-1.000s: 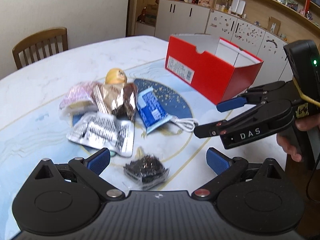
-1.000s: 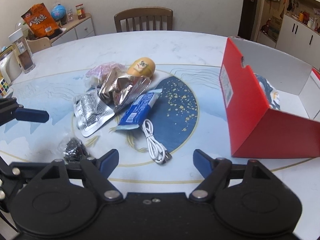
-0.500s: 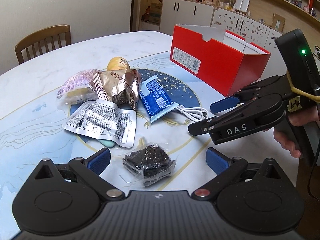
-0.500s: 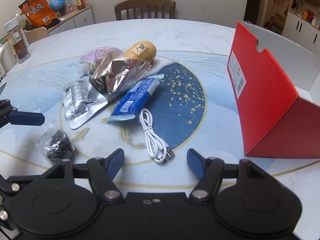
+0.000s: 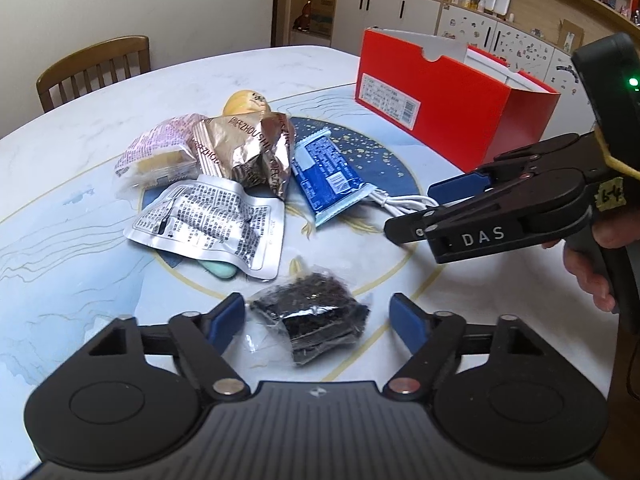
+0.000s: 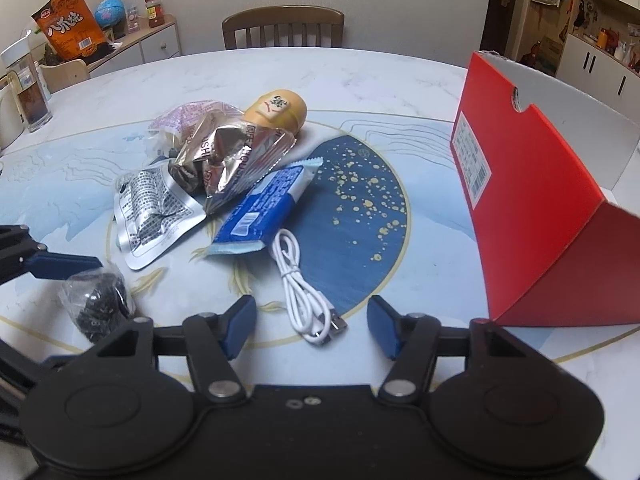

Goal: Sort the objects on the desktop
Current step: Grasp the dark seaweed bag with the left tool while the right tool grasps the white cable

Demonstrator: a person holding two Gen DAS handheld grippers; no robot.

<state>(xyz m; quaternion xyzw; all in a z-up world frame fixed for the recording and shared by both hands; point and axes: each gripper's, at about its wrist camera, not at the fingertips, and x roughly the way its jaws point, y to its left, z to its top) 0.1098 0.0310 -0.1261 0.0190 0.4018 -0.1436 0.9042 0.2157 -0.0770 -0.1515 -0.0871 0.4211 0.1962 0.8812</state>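
Left gripper (image 5: 317, 320), jaws spread, straddles the clear bag of black bits (image 5: 310, 318); right gripper (image 6: 307, 326), likewise spread, brackets the coiled white USB cable (image 6: 306, 296), lengthwise ahead.

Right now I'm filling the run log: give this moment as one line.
left gripper: open, around black packet | right gripper: open, over white cable | red box: open, nothing held

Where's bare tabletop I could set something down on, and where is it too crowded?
Bare: the dark blue patch between the white cable and the red box, and the marble toward the chair. Crowded: the wrapper pile, from the foil bag to the blue packet, and around the black packet.
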